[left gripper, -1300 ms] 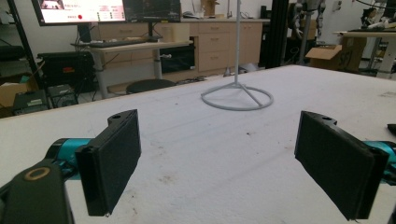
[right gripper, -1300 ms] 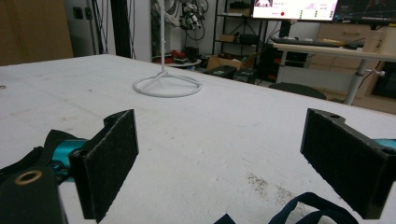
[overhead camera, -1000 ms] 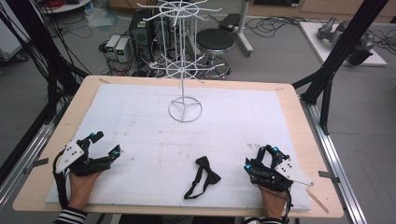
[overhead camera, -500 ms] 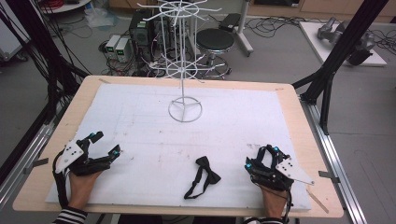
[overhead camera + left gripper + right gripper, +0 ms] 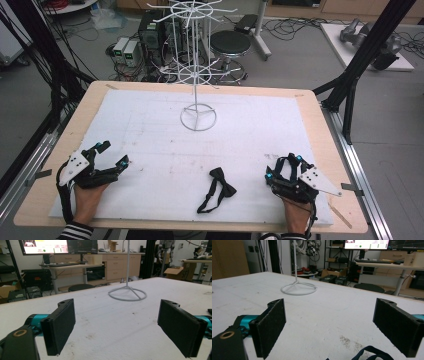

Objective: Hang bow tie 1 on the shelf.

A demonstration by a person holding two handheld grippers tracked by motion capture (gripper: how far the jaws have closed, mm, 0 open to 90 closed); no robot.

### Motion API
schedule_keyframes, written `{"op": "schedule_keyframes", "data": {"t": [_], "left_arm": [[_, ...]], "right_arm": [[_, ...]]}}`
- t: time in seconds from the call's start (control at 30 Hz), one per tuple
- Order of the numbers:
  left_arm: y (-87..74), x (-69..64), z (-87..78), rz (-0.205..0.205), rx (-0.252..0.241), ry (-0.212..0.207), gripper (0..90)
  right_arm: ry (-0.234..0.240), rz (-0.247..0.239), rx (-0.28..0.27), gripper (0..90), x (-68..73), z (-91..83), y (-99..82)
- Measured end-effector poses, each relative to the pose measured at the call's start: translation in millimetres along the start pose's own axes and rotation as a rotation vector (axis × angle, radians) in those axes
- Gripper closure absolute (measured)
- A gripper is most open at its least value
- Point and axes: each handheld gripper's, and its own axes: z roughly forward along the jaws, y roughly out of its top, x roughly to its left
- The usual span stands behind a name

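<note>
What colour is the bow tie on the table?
Black bow tie, clearest in the high view.

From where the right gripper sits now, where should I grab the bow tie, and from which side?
Grip the bow tie at its narrow centre knot, coming down from above with the right gripper, whose jaws stand open. The tie lies flat on the white mat, so a level approach would likely slide it. The knot is the thickest, firmest part; the thin strap loops toward the near edge.
</note>
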Motion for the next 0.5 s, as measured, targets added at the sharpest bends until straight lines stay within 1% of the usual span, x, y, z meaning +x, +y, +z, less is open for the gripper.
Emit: {"op": "schedule_keyframes", "data": {"t": [0.03,0.07,0.17,0.27,0.37,0.4,0.43,0.5], "left_arm": [[0.1,0.1,-0.1,0.0,0.002,-0.001,15.2],[0.0,-0.1,-0.1,0.0,0.001,0.001,15.2],[0.1,-0.1,0.0,0.002,0.002,0.002,15.2],[0.1,-0.1,0.0,0.0,0.003,0.003,15.2],[0.1,-0.1,0.0,0.001,0.003,0.003,15.2],[0.1,-0.1,0.1,0.002,0.002,0.003,15.2],[0.1,-0.1,0.0,0.002,0.003,0.003,15.2],[0.1,-0.2,0.0,0.002,0.003,0.003,15.2]], "right_arm": [[-0.002,-0.003,-0.001,10.4,-0.8,-0.1,1.5],[0.004,0.006,0.002,10.4,-0.9,-0.4,2.8],[0.015,0.011,0.001,10.4,-2.9,-0.5,6.9],[0.029,0.012,0.011,10.4,-5.8,-1.3,12.2],[0.04,0.017,0.019,10.4,-9.5,-3.3,19.4],[0.047,0.019,0.024,10.4,-12.4,-5.4,25.0],[0.047,0.019,0.024,10.4,-12.4,-5.4,25.0],[0.05,0.009,0.031,10.4,-15.8,-7.5,30.8]]}}
